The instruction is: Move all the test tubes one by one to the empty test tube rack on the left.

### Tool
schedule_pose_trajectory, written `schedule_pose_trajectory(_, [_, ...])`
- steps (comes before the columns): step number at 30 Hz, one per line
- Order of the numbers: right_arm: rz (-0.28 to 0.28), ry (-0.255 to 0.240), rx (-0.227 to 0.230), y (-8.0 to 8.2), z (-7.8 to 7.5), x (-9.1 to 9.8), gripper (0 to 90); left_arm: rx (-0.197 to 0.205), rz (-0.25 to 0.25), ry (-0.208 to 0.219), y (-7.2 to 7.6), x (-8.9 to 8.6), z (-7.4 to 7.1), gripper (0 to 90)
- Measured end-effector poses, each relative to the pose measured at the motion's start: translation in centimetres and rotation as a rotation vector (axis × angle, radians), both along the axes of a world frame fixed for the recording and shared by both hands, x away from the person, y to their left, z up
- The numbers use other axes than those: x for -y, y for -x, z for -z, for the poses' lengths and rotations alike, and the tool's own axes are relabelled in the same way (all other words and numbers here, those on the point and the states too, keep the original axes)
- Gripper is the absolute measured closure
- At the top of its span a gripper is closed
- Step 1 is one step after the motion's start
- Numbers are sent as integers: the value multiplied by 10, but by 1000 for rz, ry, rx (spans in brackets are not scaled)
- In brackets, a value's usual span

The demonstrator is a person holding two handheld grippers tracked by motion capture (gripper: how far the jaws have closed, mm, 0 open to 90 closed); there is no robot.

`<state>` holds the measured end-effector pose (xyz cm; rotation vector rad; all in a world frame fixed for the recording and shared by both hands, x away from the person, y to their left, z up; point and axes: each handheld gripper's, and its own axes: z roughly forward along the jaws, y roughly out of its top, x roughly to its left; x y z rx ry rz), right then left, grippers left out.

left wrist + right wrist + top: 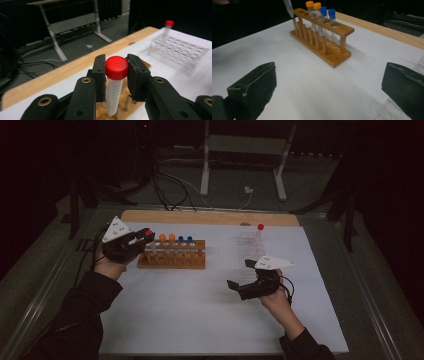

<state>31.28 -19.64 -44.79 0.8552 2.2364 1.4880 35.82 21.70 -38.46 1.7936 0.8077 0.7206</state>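
Left gripper view showed the left gripper (116, 75) clamped just under the cap of a red-capped clear plastic tube (114, 92), lifted above the wooden tube rack (171, 255), where a slackened pinch could drop it.

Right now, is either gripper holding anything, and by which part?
The left gripper is shut on the red-capped tube, clamped at its cap, above the wooden rack. The right gripper is open and holds nothing.

You get no readable text; the graduation marks on the red-capped tube (113, 92) are too blurred.
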Motion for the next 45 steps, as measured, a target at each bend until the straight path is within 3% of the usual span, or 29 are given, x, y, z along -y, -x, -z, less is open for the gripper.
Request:
schedule_pose_trajectory(3, [-1,-2,-1,0,0,0,0,14,-25,4,-7,-1,-2,715])
schedule_pose_trajectory(8, [-9,-2,-4,0,0,1,0,69,-66,26,-17,1,2,715])
schedule_pose_trajectory(14, [-16,1,-8,0,1,0,0,36,-97,53,-35,3,15,715])
schedule_pose_trajectory(18, [-15,-1,-9,-1,1,1,0,7,-131,47,-43,4,27,715])
schedule_pose_trajectory(24, [-15,-7,-8,-2,1,3,0,-40,-141,54,-47,7,46,715])
schedule_pose_trajectory(32, [-14,-9,-9,-2,0,3,0,-88,-158,32,-51,11,65,714])
schedule_pose_trajectory(36, [-12,-9,-13,-2,1,3,0,-116,-166,25,-54,13,70,714])
schedule_pose_trajectory(45, [-13,-11,-10,-2,0,4,0,-134,-172,32,-54,12,69,710])
